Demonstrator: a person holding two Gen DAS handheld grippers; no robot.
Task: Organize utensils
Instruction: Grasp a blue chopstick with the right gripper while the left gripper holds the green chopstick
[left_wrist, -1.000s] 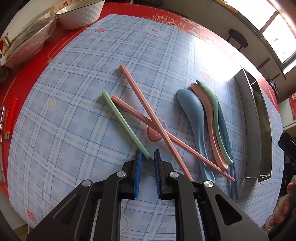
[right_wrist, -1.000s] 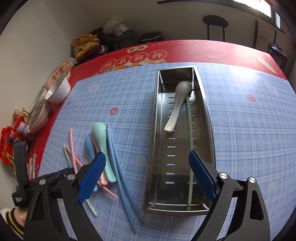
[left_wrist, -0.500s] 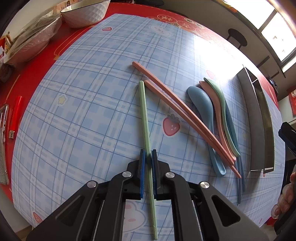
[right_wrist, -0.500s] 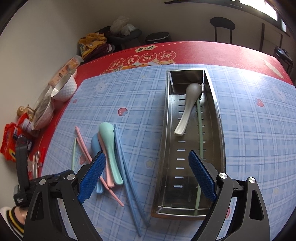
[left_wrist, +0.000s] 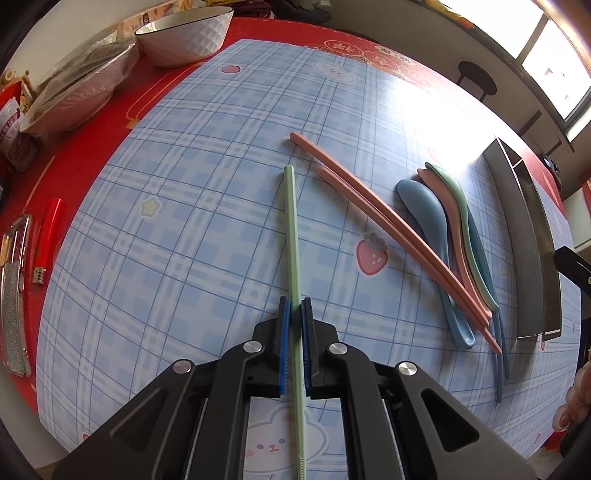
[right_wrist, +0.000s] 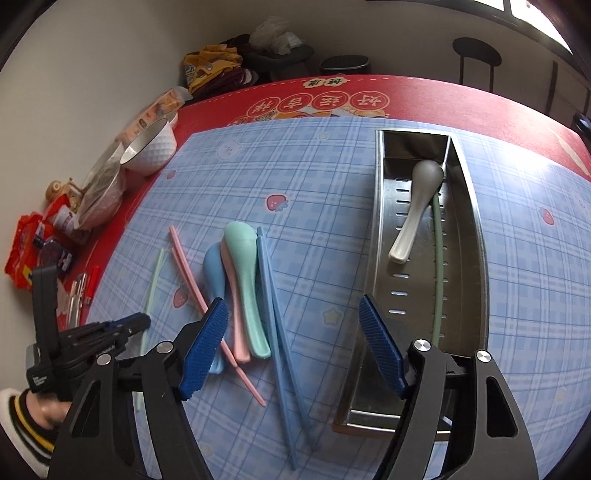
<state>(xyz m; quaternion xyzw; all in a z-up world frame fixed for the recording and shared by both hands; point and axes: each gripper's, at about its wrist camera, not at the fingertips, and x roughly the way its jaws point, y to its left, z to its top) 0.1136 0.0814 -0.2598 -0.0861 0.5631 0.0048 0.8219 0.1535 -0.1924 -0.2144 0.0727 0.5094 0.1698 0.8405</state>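
Gripping green chopstick (left_wrist: 291, 236), left gripper (left_wrist: 294, 314)

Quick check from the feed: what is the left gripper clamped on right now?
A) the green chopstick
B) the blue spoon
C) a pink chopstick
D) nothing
A: the left gripper has its blue pads pressed on the green chopstick, which runs out between them over the table.

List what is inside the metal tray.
In the tray lie a grey spoon and a green chopstick. The right tongs cover the tray's near end, so anything there cannot be seen.
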